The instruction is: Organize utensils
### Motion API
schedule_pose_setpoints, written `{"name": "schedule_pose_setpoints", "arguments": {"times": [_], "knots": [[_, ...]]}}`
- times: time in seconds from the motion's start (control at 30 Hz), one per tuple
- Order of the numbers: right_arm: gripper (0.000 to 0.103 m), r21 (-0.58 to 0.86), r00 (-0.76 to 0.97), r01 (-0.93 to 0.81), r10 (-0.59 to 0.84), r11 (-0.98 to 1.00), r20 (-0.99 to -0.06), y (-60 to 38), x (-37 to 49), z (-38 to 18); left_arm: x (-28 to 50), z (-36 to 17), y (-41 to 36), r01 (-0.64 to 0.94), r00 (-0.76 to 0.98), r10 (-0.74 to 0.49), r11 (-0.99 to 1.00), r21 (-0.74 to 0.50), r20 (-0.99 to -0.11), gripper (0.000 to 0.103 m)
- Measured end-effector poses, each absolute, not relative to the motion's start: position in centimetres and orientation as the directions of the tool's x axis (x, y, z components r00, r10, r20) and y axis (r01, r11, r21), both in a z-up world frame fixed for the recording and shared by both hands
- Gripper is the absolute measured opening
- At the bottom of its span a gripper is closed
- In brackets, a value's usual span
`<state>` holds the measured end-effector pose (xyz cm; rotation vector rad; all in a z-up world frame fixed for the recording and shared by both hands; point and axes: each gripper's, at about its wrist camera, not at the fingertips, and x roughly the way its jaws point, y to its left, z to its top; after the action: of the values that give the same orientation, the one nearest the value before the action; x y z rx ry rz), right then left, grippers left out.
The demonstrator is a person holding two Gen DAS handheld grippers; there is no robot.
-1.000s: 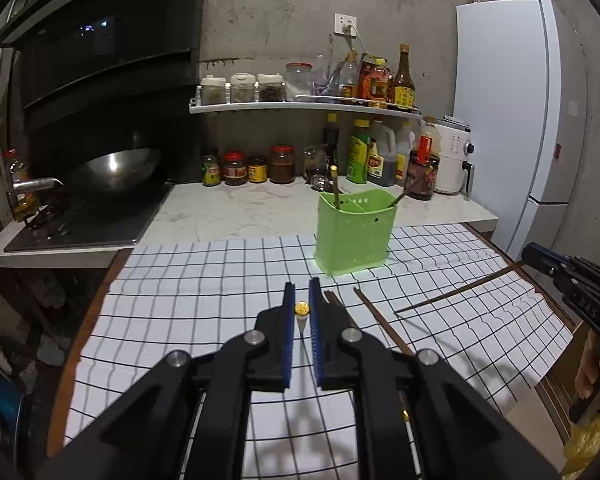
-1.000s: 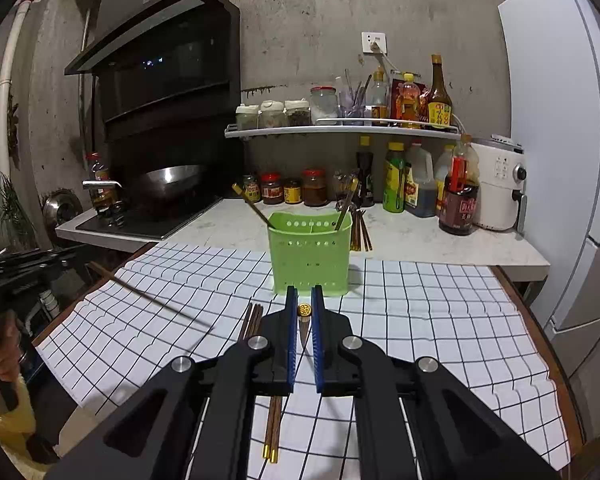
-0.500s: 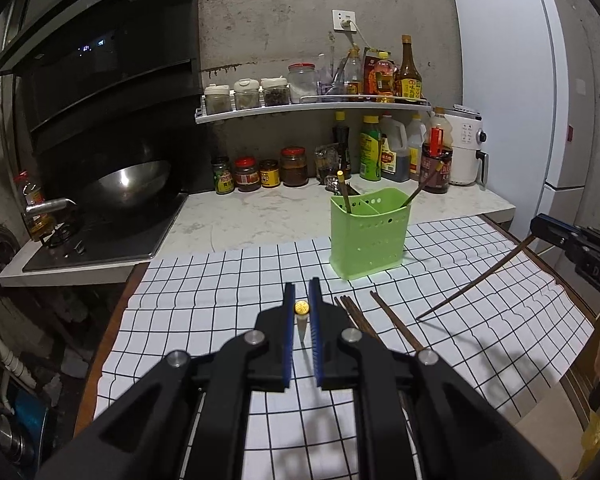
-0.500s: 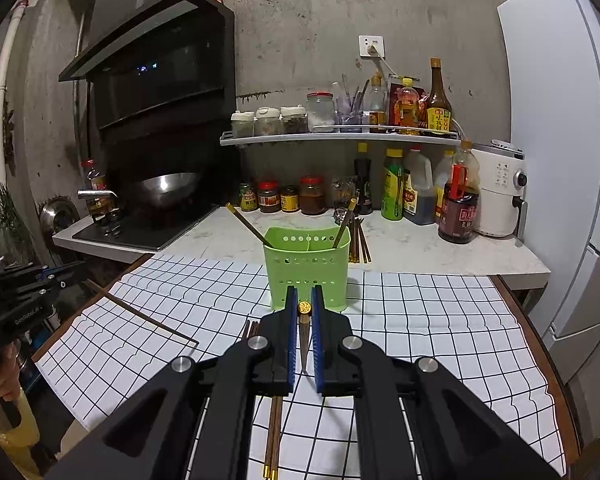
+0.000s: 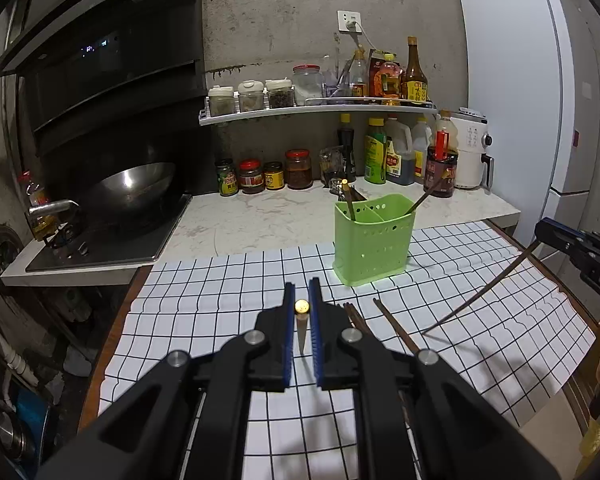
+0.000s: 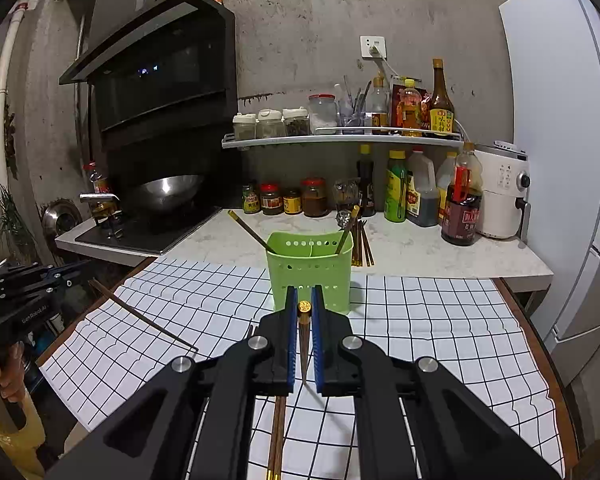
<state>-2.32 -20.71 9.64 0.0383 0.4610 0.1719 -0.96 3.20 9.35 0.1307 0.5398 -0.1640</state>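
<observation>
Now both claws are busy, each one pinching a chopstick end-on. The left gripper (image 5: 302, 300) has its blue pads squeezed narrow on a chopstick (image 5: 301, 322), gold cap facing the camera, the thin tip pointing back under the claw toward the checked cloth (image 5: 204, 292). Ahead of it and a touch to the right stands the green utensil holder (image 5: 374, 244), upright on the cloth, with one chopstick leaning out of each compartment. Just right of the claw, loose chopsticks (image 5: 392, 326) lie flat on the cloth.

Over on the other side, the right gripper (image 6: 304, 300) is clamped the same way on its own gold-capped chopstick (image 6: 303, 332), the green holder dead ahead, close beyond the fingertips. Directly below this claw a pair of chopsticks (image 6: 276, 436) lies on the cloth. Far left, the other claw's stick slants down toward the cloth.
</observation>
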Motion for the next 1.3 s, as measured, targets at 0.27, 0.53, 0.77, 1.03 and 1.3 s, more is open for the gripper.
{"name": "schedule_pose_setpoints", "arguments": {"times": [0.27,0.53,0.77,1.03,1.3], "knots": [[0.007,0.071,0.880,-0.164,0.179,0.984,-0.441,-20.7,-1.5,10.7,-0.4,10.5,4.7,0.228,0.813,-0.188,0.974,0.004,-0.552,0.007],[0.007,0.072,0.878,-0.159,0.174,0.985,-0.446,-20.7,-0.2,10.8,0.5,11.6,5.2,0.241,0.801,-0.207,0.970,-0.014,-0.561,0.007],[0.008,0.060,0.873,-0.133,0.146,0.989,-0.466,-21.2,2.0,10.3,2.1,11.5,5.2,0.215,0.816,-0.185,0.976,-0.009,-0.548,0.007],[0.008,0.068,0.837,-0.139,0.153,0.988,-0.526,-21.0,2.6,7.8,2.4,9.4,5.1,0.211,0.789,-0.164,0.977,0.010,-0.592,0.007],[0.007,0.050,0.819,-0.156,0.157,0.987,-0.552,-20.1,2.2,6.5,2.8,6.9,5.0,0.212,0.749,-0.167,0.977,-0.007,-0.641,0.007]]}}
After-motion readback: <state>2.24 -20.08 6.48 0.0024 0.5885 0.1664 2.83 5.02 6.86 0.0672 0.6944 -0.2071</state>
